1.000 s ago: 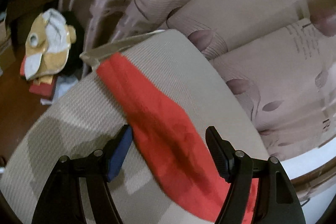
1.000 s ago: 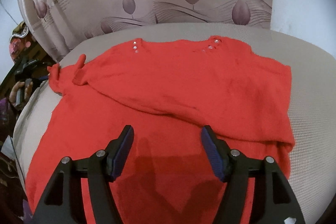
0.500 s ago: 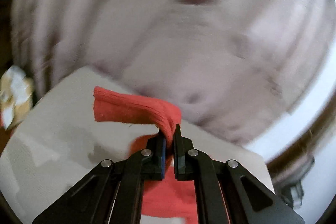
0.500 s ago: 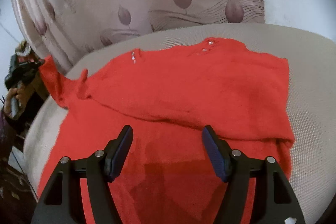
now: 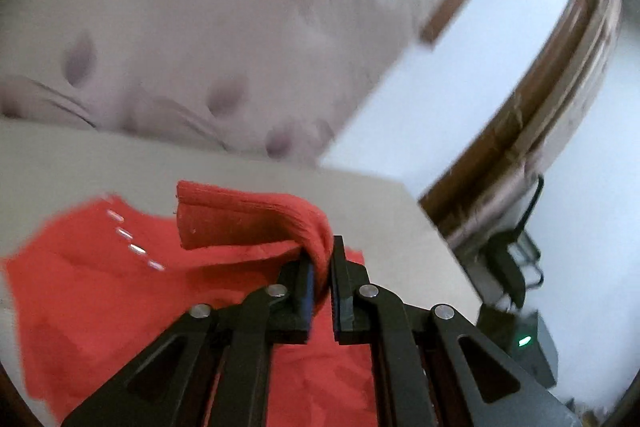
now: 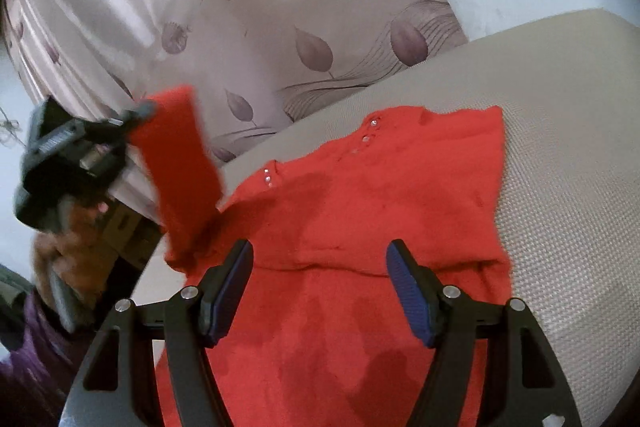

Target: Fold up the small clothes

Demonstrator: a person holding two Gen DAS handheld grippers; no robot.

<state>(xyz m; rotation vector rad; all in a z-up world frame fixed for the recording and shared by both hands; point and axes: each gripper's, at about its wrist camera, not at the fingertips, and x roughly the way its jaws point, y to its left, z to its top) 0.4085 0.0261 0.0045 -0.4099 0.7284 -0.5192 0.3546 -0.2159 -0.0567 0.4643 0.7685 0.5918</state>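
Note:
A small red knit sweater (image 6: 360, 227) lies on a beige cushion (image 6: 560, 147), with small shiny studs at its neckline. My left gripper (image 5: 322, 267) is shut on the sweater's left sleeve (image 5: 248, 219) and holds it lifted above the body of the sweater (image 5: 100, 299). In the right wrist view the left gripper (image 6: 136, 117) shows at the left with the sleeve (image 6: 180, 167) hanging from it. My right gripper (image 6: 320, 287) is open and empty, hovering over the lower middle of the sweater.
A curtain with a leaf pattern (image 6: 260, 27) hangs behind the cushion. A white wall (image 5: 500, 47) and a wooden frame (image 5: 560, 87) stand to the right. A dark device with a green light (image 5: 524, 341) sits past the cushion's right edge.
My left gripper closed on the sleeve, lifted it and swung it right over the sweater's body. My right gripper stayed open over the sweater and tilted a little.

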